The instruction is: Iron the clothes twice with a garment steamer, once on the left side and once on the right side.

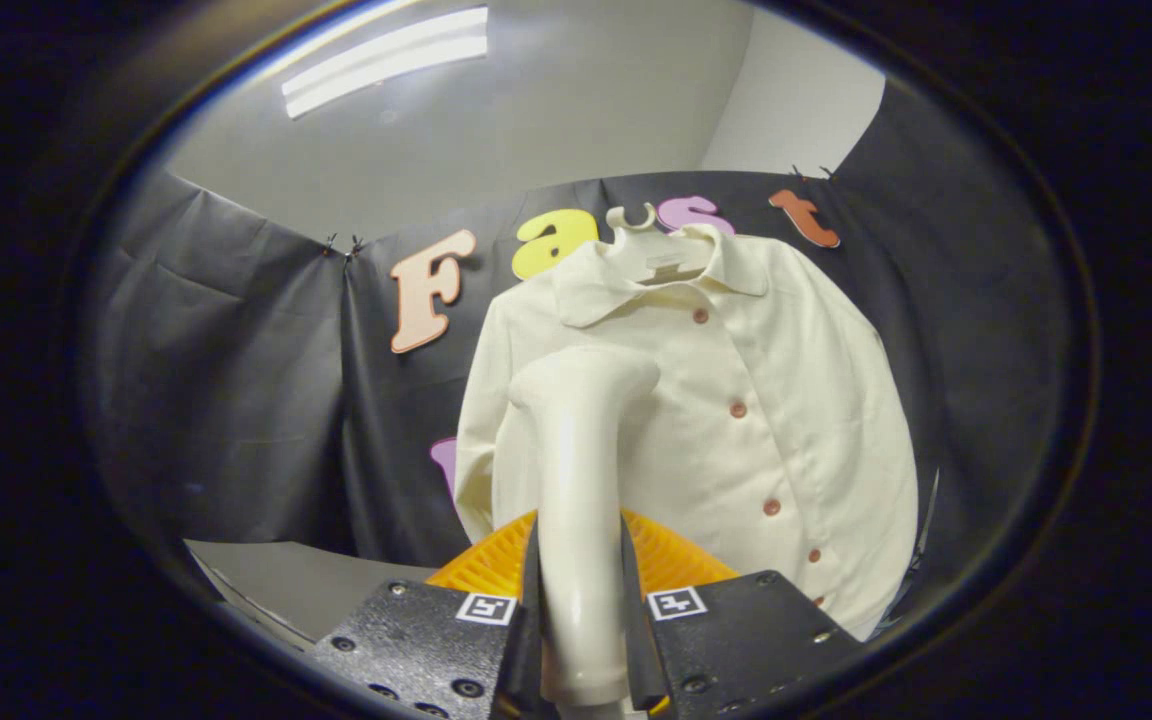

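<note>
Your gripper (581, 600) is clenched on the steamer (576, 480), both fingers pressing its handle from either side. The steamer stands upright between the fingers, its head bent over toward the left at the top. Just beyond it hangs the shirt (736, 420) on a hanger (636, 225) against the far wall, buttoned down the front. The steamer head sits before the shirt's left side, below the collar; whether it touches the cloth you cannot tell.
</note>
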A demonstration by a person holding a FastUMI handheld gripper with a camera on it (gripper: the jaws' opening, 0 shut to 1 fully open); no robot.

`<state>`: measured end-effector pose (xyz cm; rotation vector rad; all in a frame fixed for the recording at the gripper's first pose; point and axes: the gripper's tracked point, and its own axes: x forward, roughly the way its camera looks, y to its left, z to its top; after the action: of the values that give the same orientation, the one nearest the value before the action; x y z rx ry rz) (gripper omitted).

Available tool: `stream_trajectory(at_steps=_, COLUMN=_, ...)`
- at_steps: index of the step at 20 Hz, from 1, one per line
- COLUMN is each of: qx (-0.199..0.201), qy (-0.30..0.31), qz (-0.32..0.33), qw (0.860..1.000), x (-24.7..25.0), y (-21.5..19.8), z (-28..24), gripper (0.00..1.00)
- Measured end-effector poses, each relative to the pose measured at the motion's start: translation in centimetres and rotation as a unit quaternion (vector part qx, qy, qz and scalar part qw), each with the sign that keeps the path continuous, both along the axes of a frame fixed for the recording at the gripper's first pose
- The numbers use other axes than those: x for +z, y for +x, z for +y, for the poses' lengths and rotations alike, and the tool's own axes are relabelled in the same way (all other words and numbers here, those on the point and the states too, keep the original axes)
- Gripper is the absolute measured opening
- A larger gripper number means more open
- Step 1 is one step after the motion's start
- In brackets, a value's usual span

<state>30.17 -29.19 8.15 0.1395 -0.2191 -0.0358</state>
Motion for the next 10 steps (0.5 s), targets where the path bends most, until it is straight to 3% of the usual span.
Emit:
stream_trajectory(at_steps=5, qx=0.013, qy=0.047, qz=0.014, qw=0.999, x=-3.2, y=-0.2, z=-1.0, gripper=0.33)
stream_trajectory(at_steps=10, qx=0.004, qy=0.043, qz=0.044, qw=0.998, x=-7.0, y=-1.9, z=-1.3, gripper=0.33)
